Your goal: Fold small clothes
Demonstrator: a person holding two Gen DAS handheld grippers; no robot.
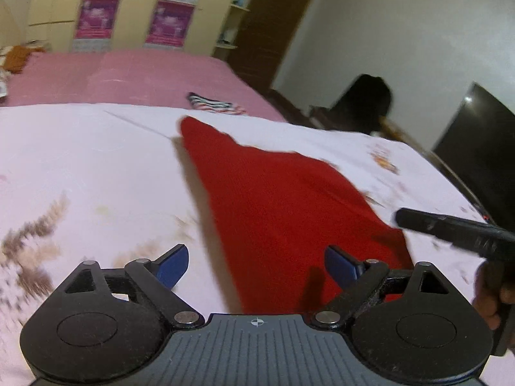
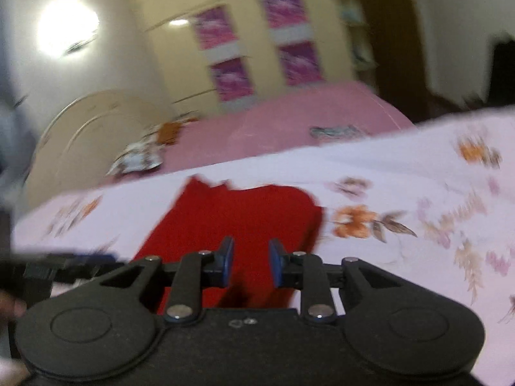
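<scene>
A small red garment (image 1: 283, 206) lies flat on a white floral sheet (image 1: 96, 167). My left gripper (image 1: 256, 265) is open, its blue fingertips (image 1: 172, 265) spread wide above the garment's near left edge, holding nothing. My right gripper (image 2: 248, 263) hovers over the near end of the same red garment (image 2: 238, 215) with its jaws partly open and empty. The right gripper's black finger also shows in the left wrist view (image 1: 450, 230), at the garment's right corner. The right wrist view is blurred.
A pink bedsheet (image 1: 145, 74) covers the far half of the bed, with a striped folded cloth (image 1: 214, 104) on it. Other clothes (image 2: 141, 157) lie near the headboard. A wardrobe with pink posters (image 1: 96, 16) stands behind. A dark screen (image 1: 479, 148) is at the right.
</scene>
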